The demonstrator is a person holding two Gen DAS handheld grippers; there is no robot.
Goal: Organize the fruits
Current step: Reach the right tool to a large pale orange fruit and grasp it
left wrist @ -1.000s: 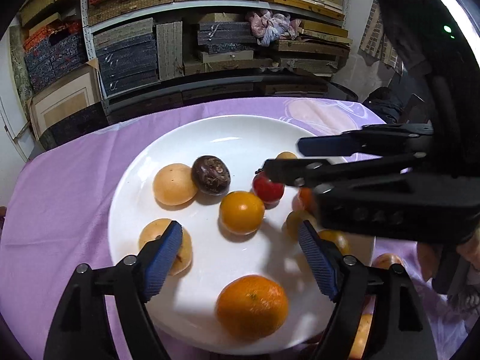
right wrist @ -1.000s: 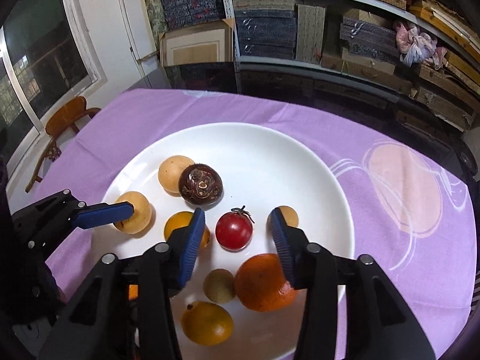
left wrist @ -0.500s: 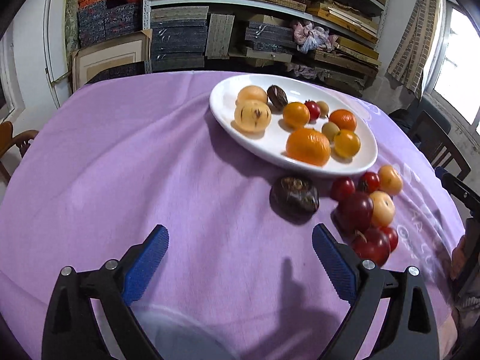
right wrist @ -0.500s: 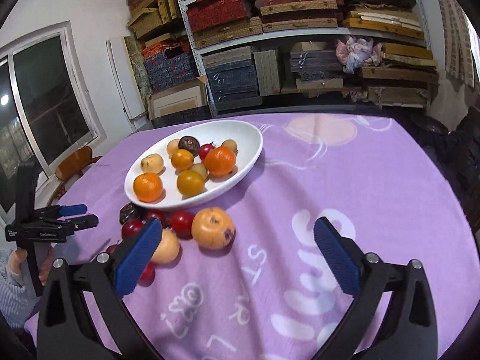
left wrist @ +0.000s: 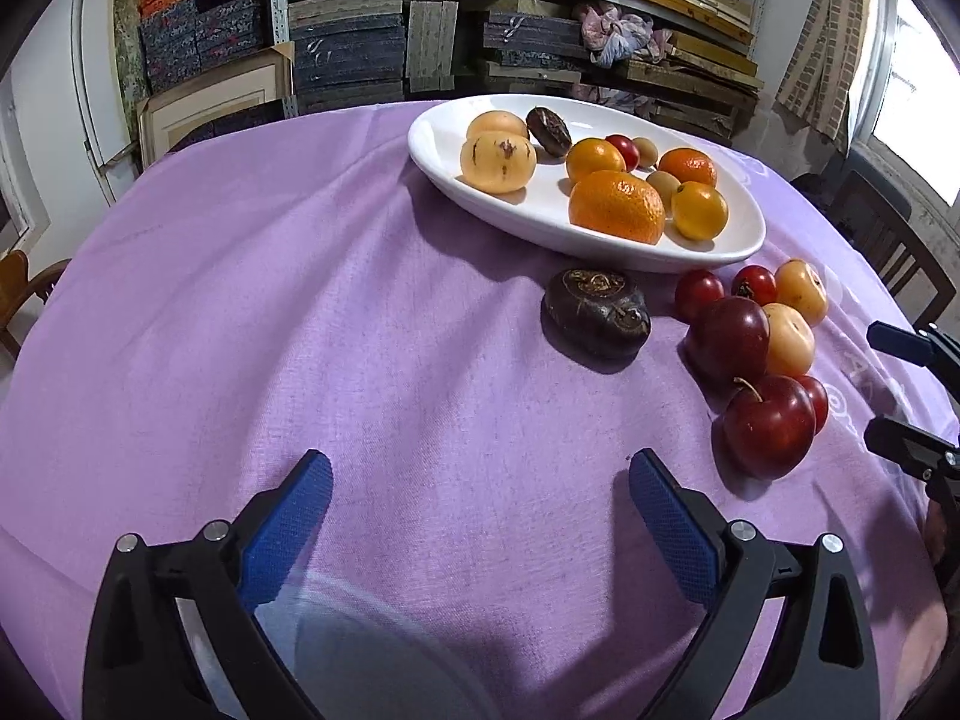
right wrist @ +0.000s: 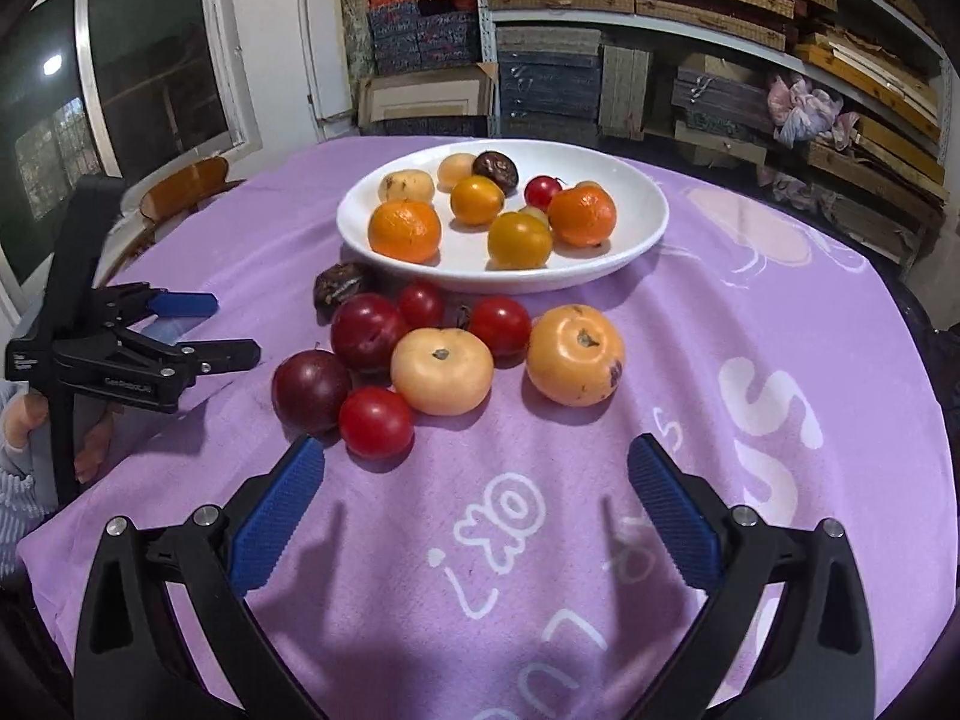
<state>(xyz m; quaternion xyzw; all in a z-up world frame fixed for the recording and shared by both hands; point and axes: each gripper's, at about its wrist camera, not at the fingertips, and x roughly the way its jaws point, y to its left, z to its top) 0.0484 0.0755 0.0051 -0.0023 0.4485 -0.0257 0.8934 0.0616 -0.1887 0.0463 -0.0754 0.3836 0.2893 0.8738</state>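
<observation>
A white plate (left wrist: 738, 240) (right wrist: 648, 222) on the purple cloth holds several oranges, yellow fruits, a red tomato and a dark passion fruit. In front of it on the cloth lie a dark passion fruit (left wrist: 597, 312) (right wrist: 339, 288), dark red plums (left wrist: 768, 426) (right wrist: 312, 387), red tomatoes (right wrist: 375, 423) and two pale orange persimmons (right wrist: 441, 369) (right wrist: 573, 354). My left gripper (left wrist: 480, 504) is open and empty over bare cloth, left of the loose fruit. My right gripper (right wrist: 477, 495) is open and empty just in front of the loose fruit.
The round table is covered by the purple cloth (left wrist: 300, 300) with white print (right wrist: 762, 390). Shelves of stacked boxes (left wrist: 360, 54) stand behind it. Wooden chairs stand at the left (right wrist: 186, 192) and right (left wrist: 888, 246). A window (right wrist: 120, 78) is at the left.
Both grippers have pulled back from over the plate to the near side of the table. They stay open and empty. The fruits have not moved.
</observation>
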